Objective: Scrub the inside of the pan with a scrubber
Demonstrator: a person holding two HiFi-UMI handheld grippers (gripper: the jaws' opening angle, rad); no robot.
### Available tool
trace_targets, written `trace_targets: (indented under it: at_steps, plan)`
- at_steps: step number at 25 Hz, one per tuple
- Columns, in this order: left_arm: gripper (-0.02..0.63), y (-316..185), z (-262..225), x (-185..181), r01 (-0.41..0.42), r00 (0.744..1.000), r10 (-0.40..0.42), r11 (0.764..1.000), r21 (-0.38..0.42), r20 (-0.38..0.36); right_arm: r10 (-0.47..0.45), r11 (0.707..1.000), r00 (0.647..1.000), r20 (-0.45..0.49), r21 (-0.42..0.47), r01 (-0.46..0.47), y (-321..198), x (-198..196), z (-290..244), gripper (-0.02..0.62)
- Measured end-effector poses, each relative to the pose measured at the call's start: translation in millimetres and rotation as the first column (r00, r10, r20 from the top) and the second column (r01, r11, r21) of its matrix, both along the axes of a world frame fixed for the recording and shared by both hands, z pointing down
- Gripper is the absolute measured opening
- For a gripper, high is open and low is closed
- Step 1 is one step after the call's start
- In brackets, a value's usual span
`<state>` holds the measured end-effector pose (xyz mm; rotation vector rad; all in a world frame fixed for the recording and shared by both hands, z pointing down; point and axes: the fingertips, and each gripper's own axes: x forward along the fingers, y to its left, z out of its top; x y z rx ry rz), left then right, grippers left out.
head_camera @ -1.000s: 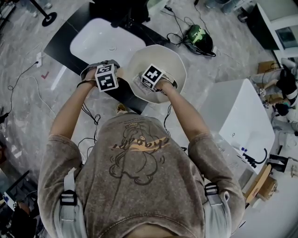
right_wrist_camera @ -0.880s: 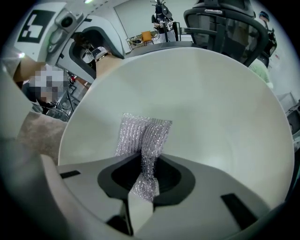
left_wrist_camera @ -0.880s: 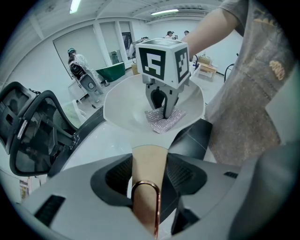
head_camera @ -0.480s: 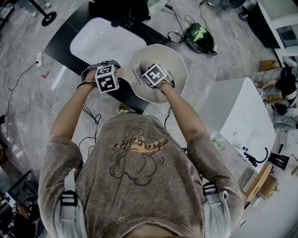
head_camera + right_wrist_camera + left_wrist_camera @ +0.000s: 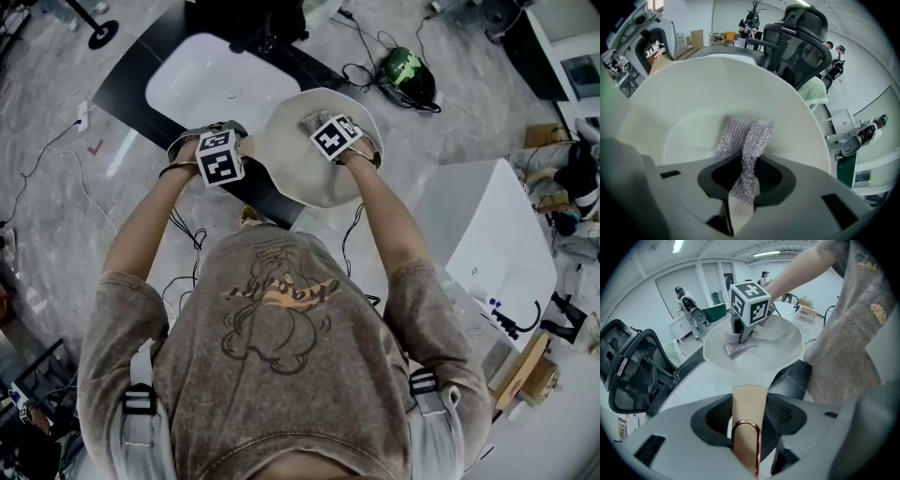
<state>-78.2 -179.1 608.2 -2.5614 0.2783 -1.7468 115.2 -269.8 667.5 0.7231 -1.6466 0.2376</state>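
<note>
Head view: white pan (image 5: 314, 183) on a black bench (image 5: 127, 86) beside a white basin (image 5: 220, 84); left claw (image 5: 221, 155) at the pan's left edge, right claw (image 5: 333, 136) over its inside, scrubber (image 5: 310, 123) showing just beyond it. Left gripper view: left claw clenched on the pan's tan handle (image 5: 749, 404), which carries a copper loop (image 5: 746, 425) at its near end; across the bowl, the right claw holds the silver scrubber down on the inner surface. Right gripper view: right claw clamped on the bunched end of the mesh scrubber, whose free part fans out flat against the pan's inside.
</note>
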Motion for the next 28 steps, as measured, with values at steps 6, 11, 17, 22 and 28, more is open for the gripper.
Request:
trace_targets:
  at_steps: [6,11,17,22,28]
  plan:
    - [0.236,-2,1,-1,0.000,1.000,0.000,1.000,-0.009,0.000,-0.089,0.994,0.982,-0.170,-0.071,0.077,12,37,8,0.097]
    - [0.236,1,1,1,0.006,1.000,-0.006,1.000,-0.009,0.003,-0.179,0.971,0.950,-0.258,-0.203,0.127,37,51,10,0.097]
    - [0.236,-2,3,1,0.013,1.000,-0.013,1.000,-0.009,0.009,-0.167,0.901,0.966,-0.198,-0.430,0.068,87,49,4,0.098]
    - [0.238,-2,2,0,0.019,1.000,-0.019,1.000,-0.006,0.022,-0.102,0.802,0.995,0.020,-0.590,0.094,137,8,0,0.098]
    - [0.239,-1,1,1,0.033,0.999,-0.033,0.999,0.001,0.010,0.016,0.834,0.981,0.194,-0.544,0.094,138,-19,-8,0.101]
